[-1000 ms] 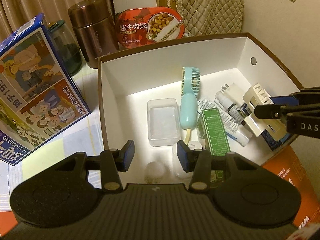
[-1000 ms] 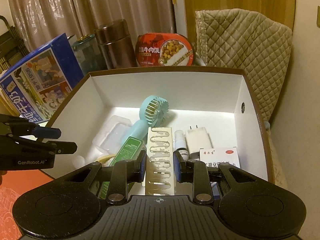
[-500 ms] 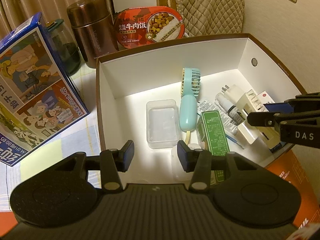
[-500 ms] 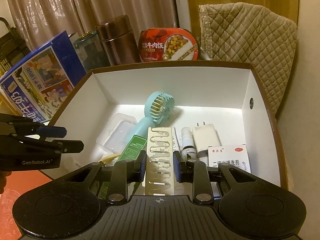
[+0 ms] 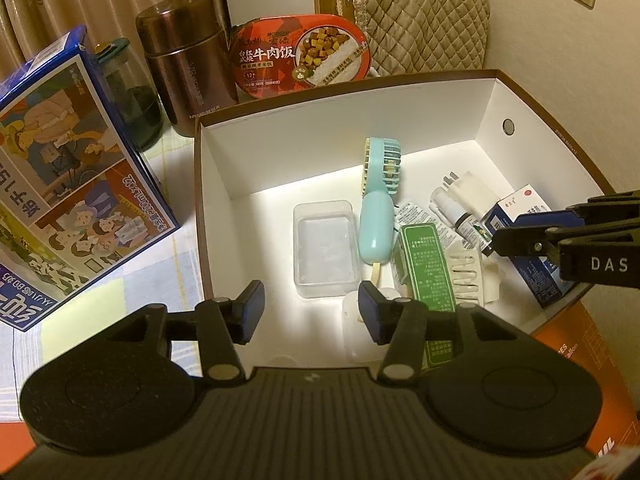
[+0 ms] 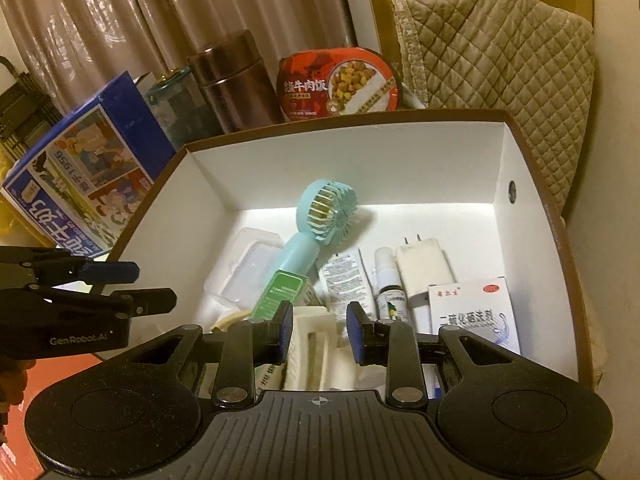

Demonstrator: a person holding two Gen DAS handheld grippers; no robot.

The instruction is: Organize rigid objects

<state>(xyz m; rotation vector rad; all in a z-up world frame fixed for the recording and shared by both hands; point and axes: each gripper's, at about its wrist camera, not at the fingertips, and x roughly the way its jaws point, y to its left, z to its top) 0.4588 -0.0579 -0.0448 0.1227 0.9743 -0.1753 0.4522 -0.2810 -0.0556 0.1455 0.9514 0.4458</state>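
The cream slotted rack [image 5: 464, 276] is lying on the floor of the white box [image 5: 344, 128], near its front wall, wedged between the green carton [image 5: 426, 268] and a crumpled white wrapper. The right gripper [image 6: 316, 330] is hovering just above the rack with its jaws spread apart, gripping nothing; the rack is showing through the gap between its blue pads [image 6: 285, 330]. The left gripper [image 5: 310, 310] is also standing open and empty over the box's front left edge. Further inside the box, the teal handheld fan [image 6: 320, 224] is leaning across the middle, its handle touching the green carton, with a clear plastic container [image 5: 325, 248] lying beside it. Toward the box's right wall, a white charger plug [image 6: 424, 270], a small dropper bottle [image 6: 390, 288] and a medicine box [image 6: 476, 318] are crowding together. Behind the box, a brown flask [image 5: 188, 60], a red ready-meal bowl [image 5: 300, 54] and a blue illustrated carton [image 5: 68, 152] are standing.
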